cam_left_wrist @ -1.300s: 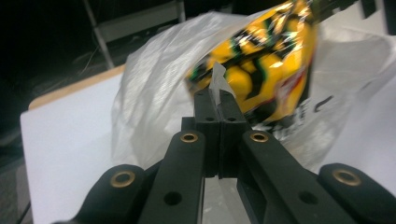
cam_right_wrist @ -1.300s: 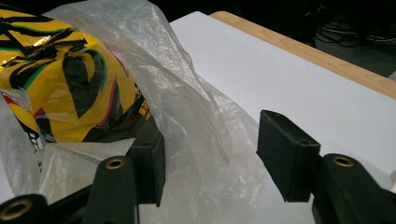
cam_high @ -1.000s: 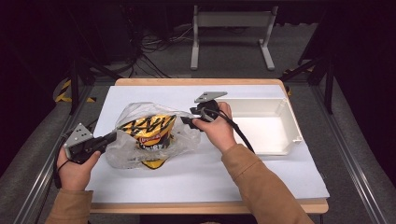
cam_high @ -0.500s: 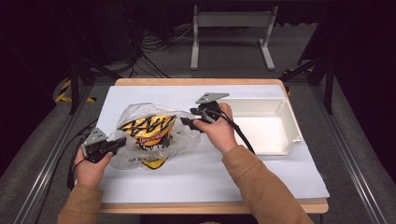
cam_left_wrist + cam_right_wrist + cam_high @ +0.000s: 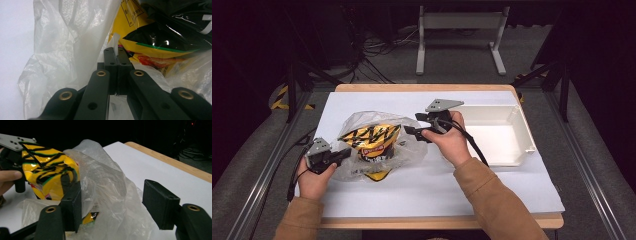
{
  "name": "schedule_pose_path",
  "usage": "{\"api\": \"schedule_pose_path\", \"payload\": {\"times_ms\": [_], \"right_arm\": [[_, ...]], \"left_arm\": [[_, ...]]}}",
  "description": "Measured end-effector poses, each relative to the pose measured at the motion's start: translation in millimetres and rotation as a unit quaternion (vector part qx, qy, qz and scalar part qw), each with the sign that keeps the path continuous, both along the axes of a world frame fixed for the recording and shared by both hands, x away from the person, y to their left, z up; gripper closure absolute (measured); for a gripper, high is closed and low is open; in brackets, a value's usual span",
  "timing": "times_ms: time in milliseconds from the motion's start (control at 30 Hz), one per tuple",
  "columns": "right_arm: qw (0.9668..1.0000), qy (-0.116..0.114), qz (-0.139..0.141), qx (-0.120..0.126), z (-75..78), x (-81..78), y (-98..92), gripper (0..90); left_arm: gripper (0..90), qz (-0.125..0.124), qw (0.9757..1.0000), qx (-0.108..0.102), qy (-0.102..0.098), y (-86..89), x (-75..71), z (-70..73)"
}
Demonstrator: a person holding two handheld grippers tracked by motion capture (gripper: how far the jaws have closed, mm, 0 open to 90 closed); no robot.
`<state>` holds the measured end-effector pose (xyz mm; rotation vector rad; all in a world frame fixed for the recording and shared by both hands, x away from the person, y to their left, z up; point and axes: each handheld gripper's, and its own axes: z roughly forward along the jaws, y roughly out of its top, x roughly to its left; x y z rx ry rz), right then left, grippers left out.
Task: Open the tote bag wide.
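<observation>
A clear plastic bag point(image 5: 357, 121) lies on the white table cover with a yellow packet with black stripes point(image 5: 371, 140) inside it. My left gripper point(image 5: 346, 151) is at the bag's left edge, shut on a thin fold of the plastic; in the left gripper view its jaws point(image 5: 115, 51) meet with film sticking out at the tips, the bag point(image 5: 67, 40) and packet point(image 5: 160, 37) just beyond. My right gripper point(image 5: 413, 126) is at the bag's right side. Its jaws have just been opening, and in the right gripper view it point(image 5: 116, 205) stands wide with crumpled bag point(image 5: 107, 182) loose between the pads, beside the packet point(image 5: 47, 175).
A shallow white tray point(image 5: 518, 125) stands at the right of the table, just behind my right hand. The white cover point(image 5: 427, 185) spreads toward the wooden front edge. Frame rails run along both sides of the table, and cables lie on the floor behind it.
My left gripper has moved right and lower, closer in against the bag. The right gripper's jaws have spread wider while the hand stayed in place.
</observation>
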<state>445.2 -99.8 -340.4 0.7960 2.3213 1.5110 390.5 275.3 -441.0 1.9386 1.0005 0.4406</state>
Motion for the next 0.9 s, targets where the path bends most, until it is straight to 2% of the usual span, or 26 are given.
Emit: {"api": "schedule_pose_path", "payload": {"times_ms": [267, 300, 400, 467, 533, 667, 733, 900], "right_arm": [[0.9995, -0.023, 0.014, 0.019, 4.8, -7.7, -3.9, 34.6], [0.9995, -0.025, 0.013, 0.016, 5.0, -8.6, -4.7, 38.1], [0.9996, -0.029, 0.006, -0.002, 3.5, -11.3, -8.2, 61.2], [0.9992, -0.033, -0.009, -0.022, 0.7, -13.2, -9.8, 75.8], [0.999, -0.029, -0.028, -0.02, -3.5, -14.1, -9.9, 82.3], [0.9979, -0.007, -0.064, -0.007, -17.8, -17.9, -4.7, 85.8], [0.9977, -0.003, -0.068, -0.007, -21.5, -19.1, -2.5, 85.6], [0.9957, 0.0, -0.082, -0.042, -36.8, -21.3, 9.6, 84.6]], "left_arm": [[89.2, 0.0, 1.0, -0.002, -0.004, -1.2, -0.6, 0.8], [89.2, 0.001, 1.0, -0.001, -0.006, -1.0, -0.4, 0.9], [89.1, 0.001, 1.0, -0.002, -0.006, -0.6, 0.2, 0.8], [89.1, 0.001, 1.0, -0.002, -0.007, -0.5, 0.9, 0.4], [89.1, 0.002, 1.0, -0.004, -0.006, -0.8, 1.7, -0.5], [89.0, 0.007, 1.0, -0.003, -0.003, 0.0, 4.3, -3.1], [88.9, 0.009, 1.0, -0.001, -0.004, 0.9, 5.4, -4.0], [88.7, 0.02, 0.9998, 0.006, 0.009, 4.5, 8.4, -7.7]]}}
